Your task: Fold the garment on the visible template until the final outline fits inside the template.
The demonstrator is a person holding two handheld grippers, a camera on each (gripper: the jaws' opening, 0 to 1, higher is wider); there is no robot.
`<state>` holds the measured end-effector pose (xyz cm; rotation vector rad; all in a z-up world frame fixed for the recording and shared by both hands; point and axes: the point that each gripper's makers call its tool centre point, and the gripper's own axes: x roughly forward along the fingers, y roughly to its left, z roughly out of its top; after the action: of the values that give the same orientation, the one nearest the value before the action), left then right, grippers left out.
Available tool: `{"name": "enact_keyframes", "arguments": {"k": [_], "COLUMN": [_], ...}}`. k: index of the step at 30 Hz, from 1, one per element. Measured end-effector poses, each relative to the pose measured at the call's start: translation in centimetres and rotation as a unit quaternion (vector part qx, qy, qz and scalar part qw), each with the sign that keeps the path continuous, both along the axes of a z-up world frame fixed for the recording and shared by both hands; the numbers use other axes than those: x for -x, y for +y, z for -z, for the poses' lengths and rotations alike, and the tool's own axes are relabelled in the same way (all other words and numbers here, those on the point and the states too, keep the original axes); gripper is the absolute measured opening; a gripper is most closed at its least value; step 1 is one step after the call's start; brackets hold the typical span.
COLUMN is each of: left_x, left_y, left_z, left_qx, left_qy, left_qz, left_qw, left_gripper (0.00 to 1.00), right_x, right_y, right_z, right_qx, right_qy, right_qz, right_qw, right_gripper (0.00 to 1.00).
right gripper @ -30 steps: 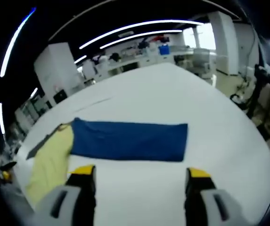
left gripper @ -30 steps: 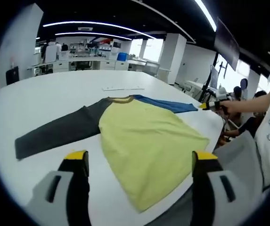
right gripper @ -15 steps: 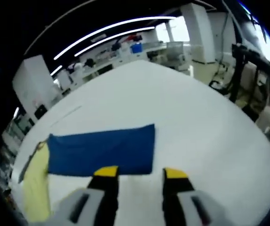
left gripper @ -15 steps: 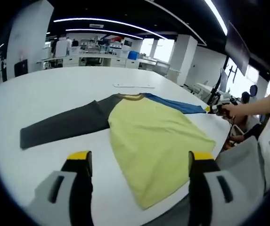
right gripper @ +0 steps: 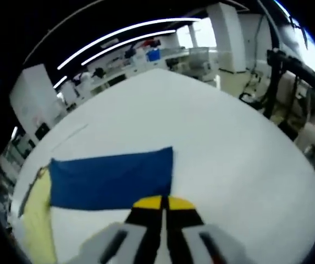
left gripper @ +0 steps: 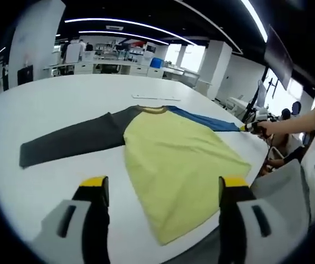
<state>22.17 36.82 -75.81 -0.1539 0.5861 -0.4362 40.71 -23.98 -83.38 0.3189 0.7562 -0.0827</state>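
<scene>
left gripper view: grey sleeve (left gripper: 69, 144); right gripper view: tongs (right gripper: 164, 203) pinching blue sleeve (right gripper: 110, 178).

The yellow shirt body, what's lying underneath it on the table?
The yellow shirt body lies flat on the white table, its near corner overhanging the edge. The dark grey sleeve and blue sleeve spread alongside. Any template beneath is covered and cannot be seen.
</scene>
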Motion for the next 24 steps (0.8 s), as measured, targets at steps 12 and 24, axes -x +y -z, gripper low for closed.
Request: {"name": "enact_keyframes", "arguments": {"k": [12, 24], "left_x": [-0.7, -1.0], "left_y": [-0.2, -1.7], "left_z": [0.0, -0.6], "left_qx": [0.007, 0.002], "left_qy": [-0.011, -0.024], "left_qz": [0.011, 0.03], "left_qw": [0.9998, 0.9993], "left_gripper": [0.77, 0.77], "right_x": [-3.2, -6.8], "right_y": [6.0, 21.8], "right_z": [-7.3, -12.1], "right_qx": [-0.024, -0.122], "right_qy": [-0.084, -0.13], "right_qz": [-0.076, -0.213], "right_qw": [0.9933, 0.9608], "right_gripper": [0.0, 0.0]}}
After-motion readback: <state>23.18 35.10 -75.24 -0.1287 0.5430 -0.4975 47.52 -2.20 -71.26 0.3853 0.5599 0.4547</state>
